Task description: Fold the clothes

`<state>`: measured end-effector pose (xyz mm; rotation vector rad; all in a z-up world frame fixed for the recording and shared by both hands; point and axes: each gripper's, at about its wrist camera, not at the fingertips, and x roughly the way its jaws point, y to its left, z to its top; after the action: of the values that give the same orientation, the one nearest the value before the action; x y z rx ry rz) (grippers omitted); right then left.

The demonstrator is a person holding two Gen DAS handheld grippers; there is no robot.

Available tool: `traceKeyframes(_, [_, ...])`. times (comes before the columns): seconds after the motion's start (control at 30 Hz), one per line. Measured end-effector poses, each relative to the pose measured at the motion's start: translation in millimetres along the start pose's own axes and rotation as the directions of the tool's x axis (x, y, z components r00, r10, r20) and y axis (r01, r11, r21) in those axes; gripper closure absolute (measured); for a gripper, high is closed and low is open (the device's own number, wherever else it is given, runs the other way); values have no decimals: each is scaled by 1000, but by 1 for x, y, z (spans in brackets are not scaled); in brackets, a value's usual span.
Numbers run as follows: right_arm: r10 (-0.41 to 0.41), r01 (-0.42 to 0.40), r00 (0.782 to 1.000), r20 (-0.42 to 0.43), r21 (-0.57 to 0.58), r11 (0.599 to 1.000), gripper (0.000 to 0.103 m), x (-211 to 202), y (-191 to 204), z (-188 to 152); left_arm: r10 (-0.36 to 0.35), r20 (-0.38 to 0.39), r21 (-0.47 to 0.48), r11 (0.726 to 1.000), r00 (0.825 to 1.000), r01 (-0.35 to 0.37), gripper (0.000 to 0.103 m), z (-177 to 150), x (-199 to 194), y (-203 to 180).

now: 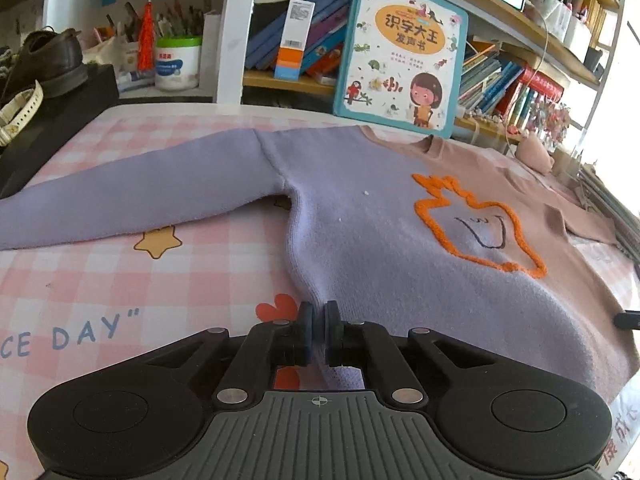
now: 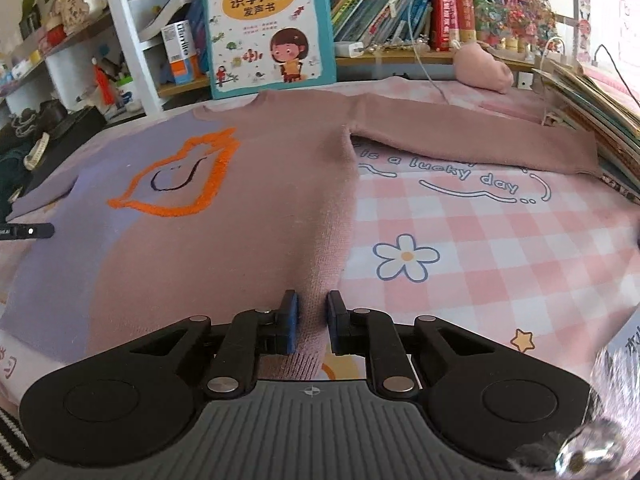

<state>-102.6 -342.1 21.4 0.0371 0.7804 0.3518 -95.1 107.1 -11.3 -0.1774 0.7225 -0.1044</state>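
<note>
Pinching sweater hem: we see left gripper and right gripper jaws clamped on it. Cloth reads "lucky day".

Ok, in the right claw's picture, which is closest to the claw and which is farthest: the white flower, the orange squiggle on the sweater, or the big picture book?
From the right claw, which pinches the sweater's hem:
1. White flower, printed on the pink checked cloth just ahead, to the right.
2. Orange squiggle, farther up the sweater, to the left.
3. Picture book, standing at the back against the shelves.
</note>
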Motion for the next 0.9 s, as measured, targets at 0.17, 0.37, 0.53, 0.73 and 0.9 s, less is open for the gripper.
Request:
traceKeyframes(0.17, [-33, 33, 999, 2, -63, 997, 82, -2, 9, -1, 28, 15, 36, 999, 1000, -28, 92, -2, -2, -4])
traceKeyframes(0.37, [-40, 46, 996, 77, -78, 996, 54, -11, 13, 2, 47, 107, 129, 990, 993, -61, 64, -4, -19, -23])
traceKeyframes(0.53, [-10, 24, 991, 135, -97, 995, 28, -8, 25, 5, 26, 174, 145, 988, 984, -52, 30, -3, -29, -33])
traceKeyframes(0.73, [50, -15, 984, 170, -204, 979, 22, 0, 52, 8, 16, 204, 152, 987, 979, -48, 23, -6, -33, -38])
traceKeyframes(0.9, [97, -41, 978, 185, -286, 957, 21, 6, 72, 10, 34, 201, 135, 989, 979, -63, 21, -12, -34, -34])
